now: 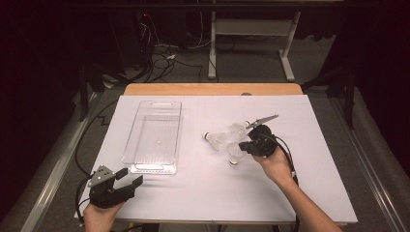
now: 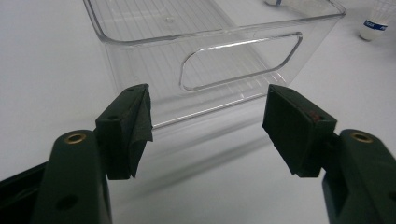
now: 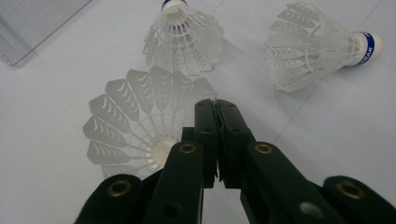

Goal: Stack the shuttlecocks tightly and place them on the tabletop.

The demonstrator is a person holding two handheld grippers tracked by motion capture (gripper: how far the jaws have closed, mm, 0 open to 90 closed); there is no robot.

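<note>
A person is working at a table covered with a white sheet (image 1: 309, 164), holding a black two-jaw gripper in each hand. Three white plastic shuttlecocks with netted skirts are lying close together right of centre, and the right gripper (image 3: 216, 105) is pinching the skirt rim of the nearest shuttlecock (image 3: 140, 126), its jaws pressed together on the thin edge. This looks like a pickup by the flexible skirt, probably because the rim gives a flat gripper a firmer hold than the rounded cork would. A second shuttlecock (image 3: 182, 39) is standing skirt-down just beyond it, and a third shuttlecock (image 3: 313, 49) is resting on its side nearby, apart from the held one.

A clear, empty rectangular plastic bin with cut-out handles (image 1: 154, 135) is sitting left of centre, most likely the place the shuttlecocks are going.

In the high view, the right forearm is reaching diagonally in from the bottom, with the hand angled down over the cluster. The left gripper (image 2: 205, 126) is waiting near the table's front left corner, jaws spread wide and holding nothing, pointing at the bin's near end wall.
</note>
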